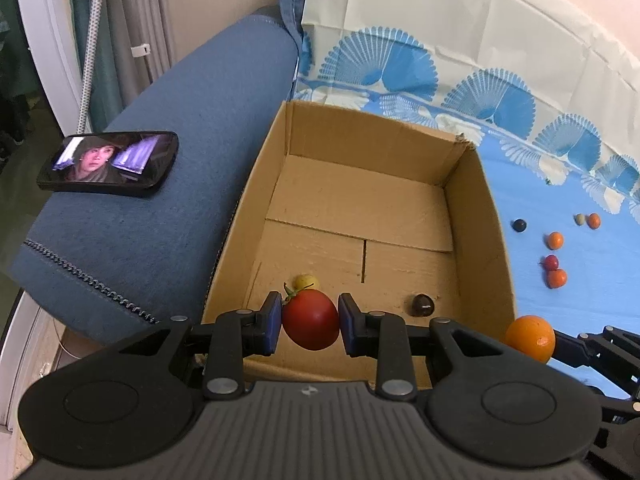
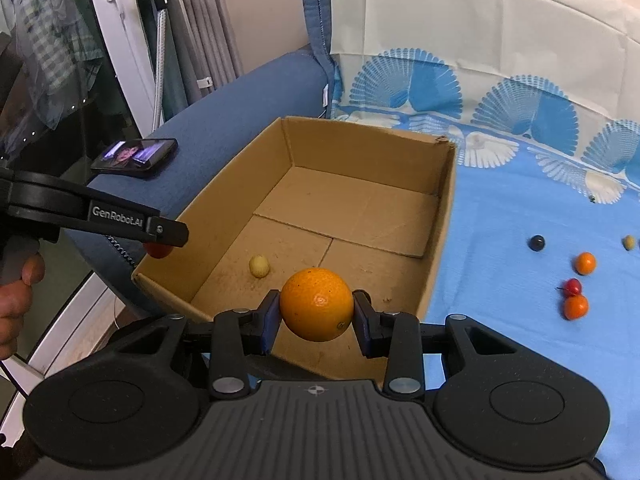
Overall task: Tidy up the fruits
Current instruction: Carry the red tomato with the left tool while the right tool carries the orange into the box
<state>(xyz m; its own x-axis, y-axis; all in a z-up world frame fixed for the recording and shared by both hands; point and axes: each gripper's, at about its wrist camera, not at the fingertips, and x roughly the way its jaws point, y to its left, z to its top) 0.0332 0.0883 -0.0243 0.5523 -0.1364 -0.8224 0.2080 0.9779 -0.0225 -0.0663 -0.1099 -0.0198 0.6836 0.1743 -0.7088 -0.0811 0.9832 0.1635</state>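
My left gripper (image 1: pixel 310 323) pinches a red tomato (image 1: pixel 311 319) between its blue pads. My right gripper (image 2: pixel 316 312) pinches a round orange (image 2: pixel 316 305) the same way. Both fruits hang over the near end of an open cardboard box (image 1: pixel 468 184). Inside the box lie a small yellow fruit (image 2: pixel 259 266) and a dark one (image 1: pixel 421 304). The box sits on a sofa covered with a blue cloth with fan shapes (image 2: pixel 500 216) — more little fruits (image 2: pixel 576 306) wait on it, well apart from the box. A phone (image 1: pixel 108 163) with a lit screen rests on the blue armrest (image 1: pixel 168 128). Grey curtains (image 2: pixel 200 20) hang behind — beside a white frame.
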